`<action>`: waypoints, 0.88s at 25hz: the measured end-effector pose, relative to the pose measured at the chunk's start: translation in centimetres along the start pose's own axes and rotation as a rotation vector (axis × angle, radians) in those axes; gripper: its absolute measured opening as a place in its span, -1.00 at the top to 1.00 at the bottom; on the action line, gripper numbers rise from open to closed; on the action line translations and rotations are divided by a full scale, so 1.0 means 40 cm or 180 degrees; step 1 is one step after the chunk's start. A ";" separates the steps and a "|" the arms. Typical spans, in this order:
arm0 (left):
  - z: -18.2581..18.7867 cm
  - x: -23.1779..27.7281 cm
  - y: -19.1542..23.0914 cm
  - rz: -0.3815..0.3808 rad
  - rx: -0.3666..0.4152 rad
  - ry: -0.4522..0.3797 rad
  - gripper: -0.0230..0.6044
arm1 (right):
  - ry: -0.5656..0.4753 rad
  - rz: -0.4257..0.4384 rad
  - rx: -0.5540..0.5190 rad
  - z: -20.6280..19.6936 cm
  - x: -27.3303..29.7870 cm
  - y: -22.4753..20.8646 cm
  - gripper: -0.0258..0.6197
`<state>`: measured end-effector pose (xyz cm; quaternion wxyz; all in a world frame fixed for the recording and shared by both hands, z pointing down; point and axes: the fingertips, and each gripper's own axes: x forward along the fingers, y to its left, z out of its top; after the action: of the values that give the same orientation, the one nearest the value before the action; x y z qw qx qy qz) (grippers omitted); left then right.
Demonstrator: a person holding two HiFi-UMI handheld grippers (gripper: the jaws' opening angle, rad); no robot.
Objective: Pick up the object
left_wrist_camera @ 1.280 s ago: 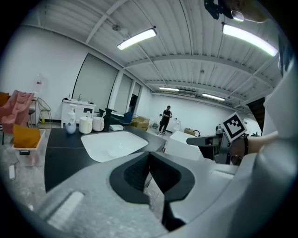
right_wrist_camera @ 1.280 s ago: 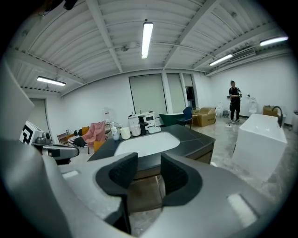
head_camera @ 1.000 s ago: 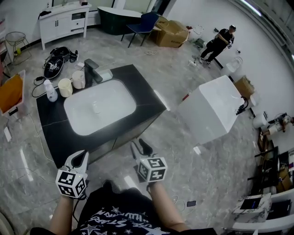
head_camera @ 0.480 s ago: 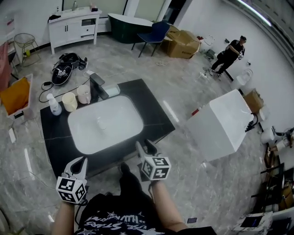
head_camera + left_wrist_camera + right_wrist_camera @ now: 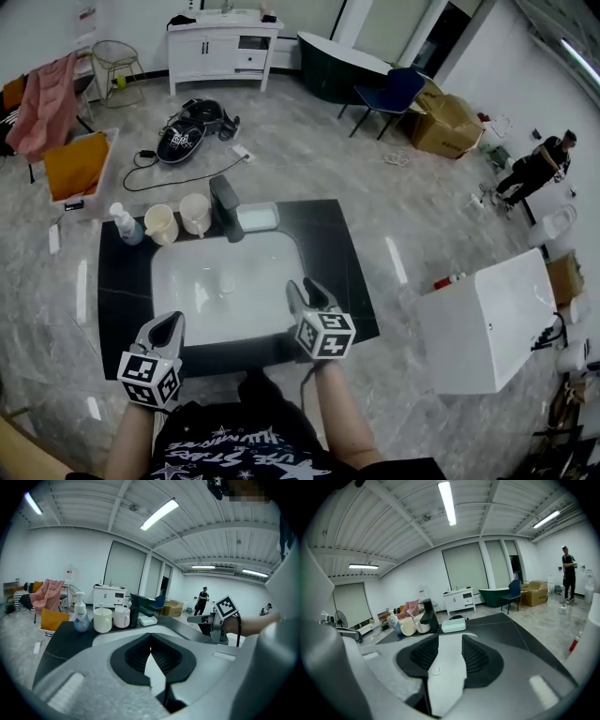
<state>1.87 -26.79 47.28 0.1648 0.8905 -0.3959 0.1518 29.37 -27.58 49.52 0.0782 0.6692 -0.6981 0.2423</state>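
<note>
A black countertop holds a white sink basin with a dark faucet behind it. Left of the faucet stand a soap bottle, a cream cup and a white cup; a pale soap dish lies to its right. My left gripper hovers at the counter's front edge, its jaws meeting at the tips with nothing held. My right gripper is over the basin's front right rim, open and empty, and points toward the faucet and soap dish.
A large white box stands on the floor to the right. A person is at the far right. Behind the counter lie a bag, cables and an orange crate; further back are a white cabinet and a blue chair.
The view has come closer to the counter. Both grippers, earlier short of its front edge, now reach it, the right one over the basin rim.
</note>
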 end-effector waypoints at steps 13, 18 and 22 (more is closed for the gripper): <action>0.042 0.155 0.022 0.0609 -0.0246 0.0077 0.90 | 0.0291 0.0431 -0.0132 0.106 0.321 -0.128 0.42; 0.044 0.197 0.042 0.0768 -0.0300 0.0106 0.90 | 0.0459 0.0523 -0.0130 0.103 0.438 -0.132 0.42; 0.047 0.215 0.063 0.0856 -0.0349 0.0142 0.90 | 0.0564 0.0526 -0.0082 0.103 0.524 -0.128 0.42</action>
<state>5.76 -34.80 49.48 0.2000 0.8155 -0.5156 0.1704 33.31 -48.12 56.22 0.1280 0.5843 -0.7443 0.2971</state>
